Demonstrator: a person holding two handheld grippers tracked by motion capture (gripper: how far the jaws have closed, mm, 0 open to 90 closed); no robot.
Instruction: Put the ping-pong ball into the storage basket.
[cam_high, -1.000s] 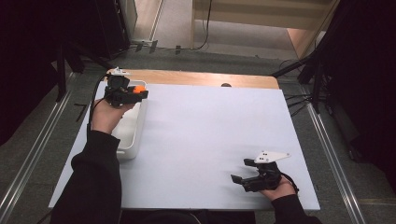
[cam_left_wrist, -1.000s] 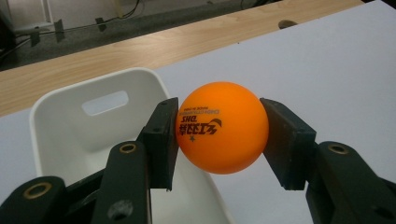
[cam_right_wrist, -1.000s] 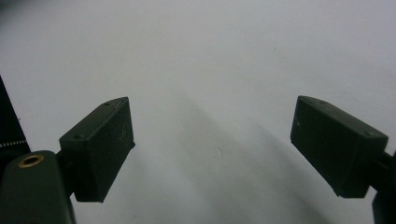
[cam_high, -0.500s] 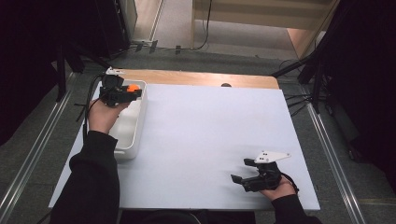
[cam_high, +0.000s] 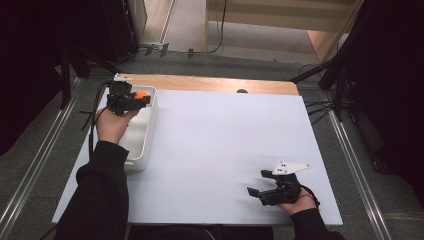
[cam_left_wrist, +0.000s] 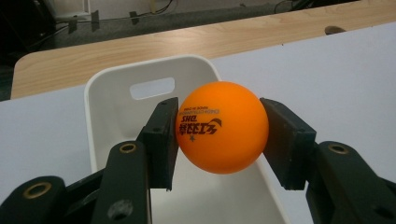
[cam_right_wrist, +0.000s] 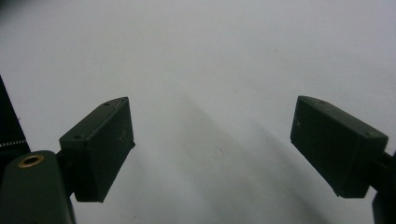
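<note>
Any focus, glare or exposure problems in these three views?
High view: dark surroundings, evenly lit white table. Left gripper view: round orange ball sharp, its print legible, no glare. Right gripper view: soft and dim, black pads casting faint shadows.

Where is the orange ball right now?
The orange ball is clamped in the left gripper, held above the far end of the white bin at the table's far-left corner in the high view.

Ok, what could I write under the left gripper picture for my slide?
Left gripper holding an orange ping-pong ball between its two black jaws, above a white bin.
</note>
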